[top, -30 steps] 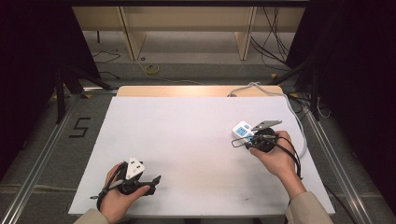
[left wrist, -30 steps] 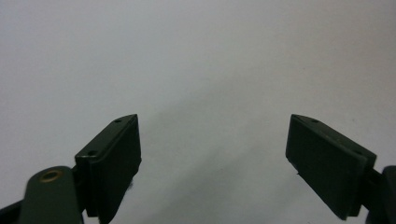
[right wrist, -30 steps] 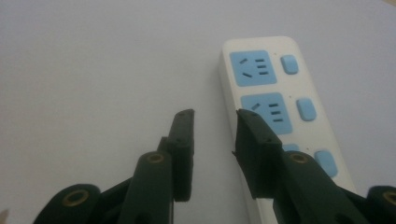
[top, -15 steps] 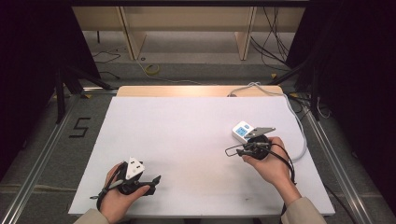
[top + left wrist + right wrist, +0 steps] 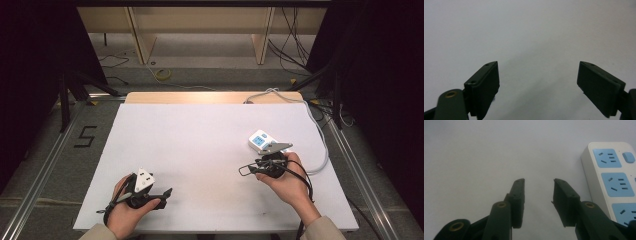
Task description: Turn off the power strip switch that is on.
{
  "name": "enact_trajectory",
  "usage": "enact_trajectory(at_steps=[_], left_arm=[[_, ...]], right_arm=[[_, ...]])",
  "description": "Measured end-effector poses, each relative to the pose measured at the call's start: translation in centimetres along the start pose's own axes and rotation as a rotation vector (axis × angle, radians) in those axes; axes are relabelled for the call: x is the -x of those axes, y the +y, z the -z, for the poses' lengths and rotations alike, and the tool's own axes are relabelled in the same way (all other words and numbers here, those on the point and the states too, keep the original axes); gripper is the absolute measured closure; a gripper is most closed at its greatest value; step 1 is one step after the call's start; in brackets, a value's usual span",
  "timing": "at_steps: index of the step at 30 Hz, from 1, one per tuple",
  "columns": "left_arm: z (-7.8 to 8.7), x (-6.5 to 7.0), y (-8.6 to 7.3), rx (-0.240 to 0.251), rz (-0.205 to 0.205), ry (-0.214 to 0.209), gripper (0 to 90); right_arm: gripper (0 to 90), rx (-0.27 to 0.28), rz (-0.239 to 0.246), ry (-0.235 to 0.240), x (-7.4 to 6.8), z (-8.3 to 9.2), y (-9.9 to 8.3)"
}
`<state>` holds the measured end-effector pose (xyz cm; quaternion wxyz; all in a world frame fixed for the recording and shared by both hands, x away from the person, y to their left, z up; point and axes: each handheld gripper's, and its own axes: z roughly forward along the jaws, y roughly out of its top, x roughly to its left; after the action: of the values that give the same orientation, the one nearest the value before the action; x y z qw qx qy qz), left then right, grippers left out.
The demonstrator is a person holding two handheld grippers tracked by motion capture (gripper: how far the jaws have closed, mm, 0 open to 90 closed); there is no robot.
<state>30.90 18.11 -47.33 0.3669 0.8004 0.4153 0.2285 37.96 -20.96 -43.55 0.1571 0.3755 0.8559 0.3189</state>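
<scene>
So, power strip (image 5: pixel 260 141) is down flat on the table's (image 5: pixel 200 150) white top, toward its right edge and roughly midway between the far and near edges. Its white cable (image 5: pixel 320 145) loops along the right edge and runs off toward the far right corner. Looks like the placing part is done; nothing else lies on the table to work with, so what's left is probably just backing the hands off, if anything.

Right gripper (image 5: pixel 246 170) sits just on the near side of the strip, jaws pointing left across the table. They've just been opening and stand released, nothing between them. In the right gripper view the strip (image 5: pixel 610 177) is off to the side of the right gripper (image 5: pixel 537 182), apart from the pads, no contact.

Left gripper (image 5: pixel 167 192) rests near the table's near-left corner, jaws spread wide and empty. The left gripper view confirms it: left gripper (image 5: pixel 537 67) has bare table (image 5: pixel 529 30) between the pads.

Materials: the strip is a hard, glossy white plastic block with rounded corners and light blue socket faces, plus a blue button at its end. The tabletop is a matte white, smooth sheet with a bare wood strip along the far edge. Jaws are flat black matte pads, wedge-shaped, on dark green links with brass rivets.
</scene>
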Motion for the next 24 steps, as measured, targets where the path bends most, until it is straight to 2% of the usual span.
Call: enact_trajectory(at_steps=[8, 12, 24], left_arm=[[0.0, 0.0, 0.0, -0.002, 0.001, -0.001, 17.6], [0.0, 0.0, 0.0, -0.007, -0.003, -0.003, 17.6], [-0.1, 0.0, -0.1, -0.012, -0.007, -0.004, 17.5]], right_arm=[[61.8, 0.047, 0.018, 0.042, -1.0, -0.1, -0.9], [61.0, 0.072, 0.033, 0.049, -1.3, -0.1, -1.3], [57.8, 0.125, 0.03, 0.071, -1.7, 0.0, -2.4]])
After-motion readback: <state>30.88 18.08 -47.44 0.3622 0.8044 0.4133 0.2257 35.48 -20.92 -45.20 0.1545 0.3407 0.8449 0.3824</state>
